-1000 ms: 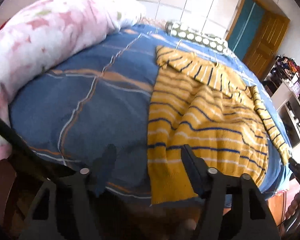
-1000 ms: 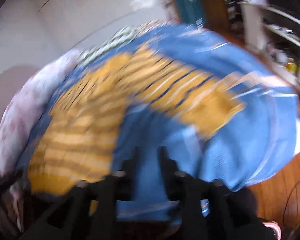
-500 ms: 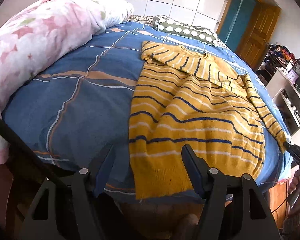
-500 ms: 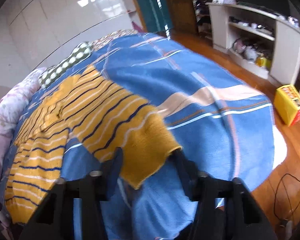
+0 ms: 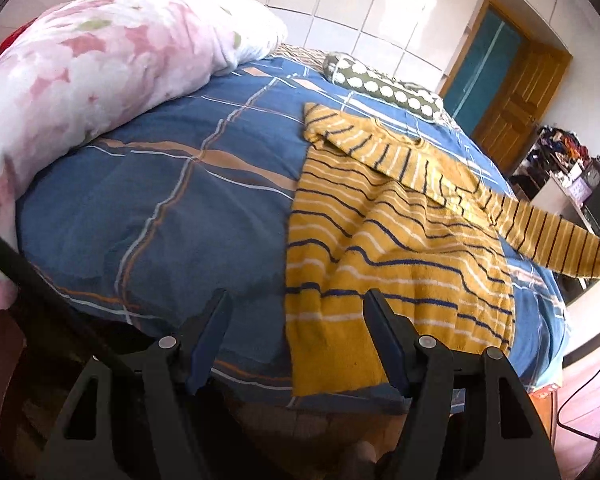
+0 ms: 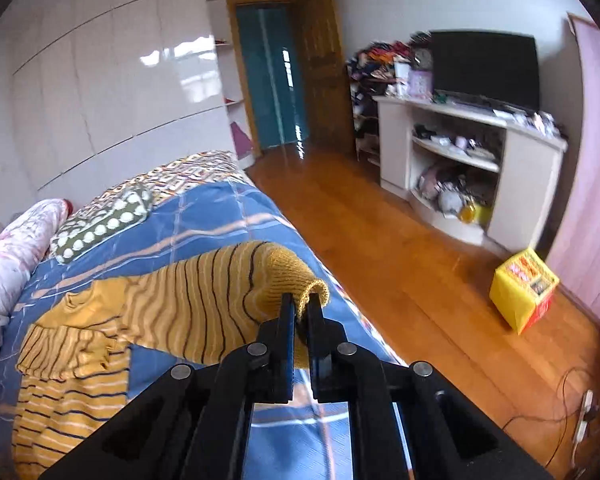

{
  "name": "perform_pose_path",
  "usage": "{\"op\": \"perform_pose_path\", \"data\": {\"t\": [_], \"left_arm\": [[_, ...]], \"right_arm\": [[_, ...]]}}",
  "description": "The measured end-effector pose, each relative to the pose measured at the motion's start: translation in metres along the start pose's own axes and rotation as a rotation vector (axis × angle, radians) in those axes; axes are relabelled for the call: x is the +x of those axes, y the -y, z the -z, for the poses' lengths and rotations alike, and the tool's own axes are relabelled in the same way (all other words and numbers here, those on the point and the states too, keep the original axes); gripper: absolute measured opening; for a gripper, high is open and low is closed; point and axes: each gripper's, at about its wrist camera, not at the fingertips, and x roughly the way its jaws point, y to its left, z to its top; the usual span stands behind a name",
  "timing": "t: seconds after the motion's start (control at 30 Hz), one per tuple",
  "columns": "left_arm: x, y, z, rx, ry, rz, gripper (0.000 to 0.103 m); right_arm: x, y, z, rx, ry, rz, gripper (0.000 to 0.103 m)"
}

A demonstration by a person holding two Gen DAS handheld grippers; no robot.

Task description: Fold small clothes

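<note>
since half a second ago, the sweater's (image 5: 384, 248) right sleeve (image 6: 204, 300) is rising off the bed (image 5: 160, 200), its cuff pinched in the closed right hand-held gripper (image 6: 299, 312). the left hand-held gripper (image 5: 296, 332) is hovering open, empty, by the hem. one sleeve is lying folded; this sleeve and the body folds are remaining.

Your bed (image 5: 148, 208), blue plaid cover: yellow striped sweater (image 5: 388, 264) right of centre, pink floral quilt (image 5: 100, 76) upper left, dotted pillow (image 5: 380, 88) top.
</note>
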Motion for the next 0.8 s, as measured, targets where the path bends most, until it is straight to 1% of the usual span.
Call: {"op": "perform_pose_path", "data": {"t": [0.07, 0.17, 0.23, 0.27, 0.33, 0.37, 0.4, 0.43, 0.47, 0.6, 0.73, 0.8], "left_arm": [[-0.003, -0.003, 0.001, 0.003, 0.018, -0.014, 0.067], [-0.005, -0.005, 0.003, 0.029, 0.043, -0.046, 0.067], [-0.006, -0.008, 0.003, 0.053, 0.058, -0.065, 0.067], [-0.006, -0.009, 0.003, 0.06, 0.063, -0.069, 0.067], [-0.005, -0.014, 0.004, 0.072, 0.076, -0.078, 0.067], [-0.004, -0.017, 0.005, 0.074, 0.08, -0.079, 0.067], [-0.004, -0.021, 0.005, 0.074, 0.083, -0.075, 0.068], [-0.003, -0.024, 0.005, 0.072, 0.085, -0.074, 0.068], [-0.002, -0.027, 0.006, 0.072, 0.086, -0.072, 0.068], [0.0, -0.042, 0.007, 0.051, 0.086, -0.064, 0.068], [0.001, -0.054, 0.007, 0.029, 0.076, -0.04, 0.068], [0.001, -0.057, 0.008, 0.022, 0.076, -0.031, 0.068]], "right_arm": [[0.001, -0.037, -0.007, -0.06, -0.009, -0.067, 0.006], [0.009, -0.115, -0.007, -0.144, -0.055, -0.215, 0.006], [0.018, -0.174, -0.005, -0.207, -0.091, -0.307, 0.006], [0.023, -0.213, -0.002, -0.242, -0.115, -0.367, 0.006], [0.031, -0.274, 0.007, -0.298, -0.152, -0.453, 0.006], [0.034, -0.296, 0.012, -0.323, -0.163, -0.481, 0.006], [0.037, -0.336, 0.02, -0.367, -0.18, -0.521, 0.006], [0.039, -0.355, 0.028, -0.393, -0.191, -0.542, 0.006], [0.045, -0.392, 0.039, -0.437, -0.211, -0.572, 0.006], [0.065, -0.478, 0.077, -0.54, -0.293, -0.629, 0.006], [0.099, -0.54, 0.112, -0.634, -0.343, -0.603, 0.006], [0.118, -0.555, 0.123, -0.648, -0.377, -0.588, 0.006]]}}
